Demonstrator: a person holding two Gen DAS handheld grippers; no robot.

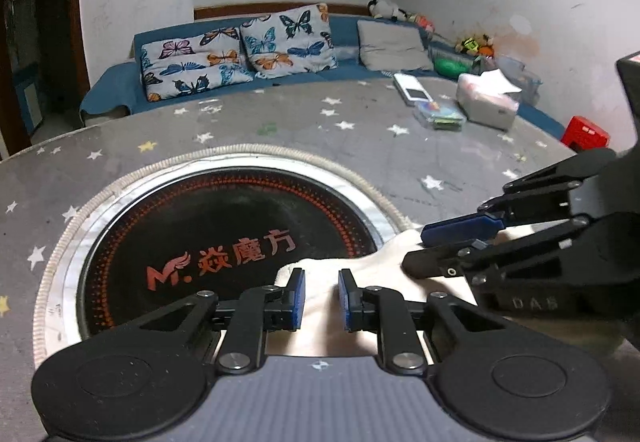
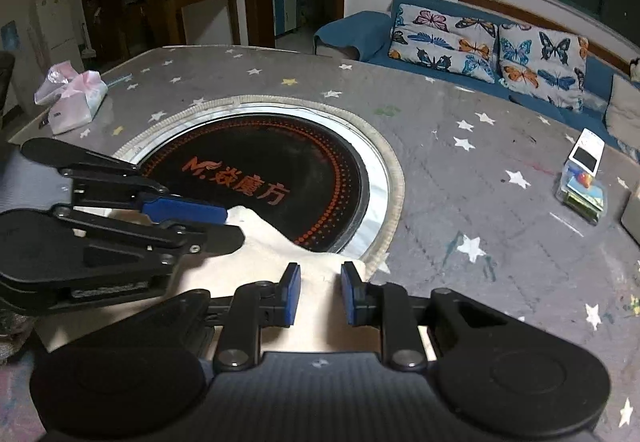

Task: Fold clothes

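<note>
Low in both wrist views, a cream garment (image 1: 352, 306) lies bunched at the near edge of the desk (image 1: 280, 130), its far edge lapping onto the round black cooktop (image 1: 224, 226) set into the star-print cover. Left tool (image 1: 321, 296): blue pads a narrow gap apart, straddling a raised ridge of the cloth; pads do not look pressed on it, though the fold hides the contact line, so grip uncertain. Right tool (image 2: 320, 292): same posture, narrow gap, cloth running up between the pads, no clear pinch. Each tool shows in the other's view, side by side and near, at the right of the left view (image 1: 460, 238) and the left of the right view (image 2: 224, 220). Both angle downward at the cloth's far edge. Step in hand, by my reading: taking hold of two points along one edge before a fold. Next move calls for closing both pairs of pads firmly on a single layer, then lifting together and carrying the edge evenly. Clutter at frame edges: tissue pack (image 2: 72, 98) upper left of right view, small boxes (image 1: 440, 114) upper right of left view, well apart from the work.
</note>
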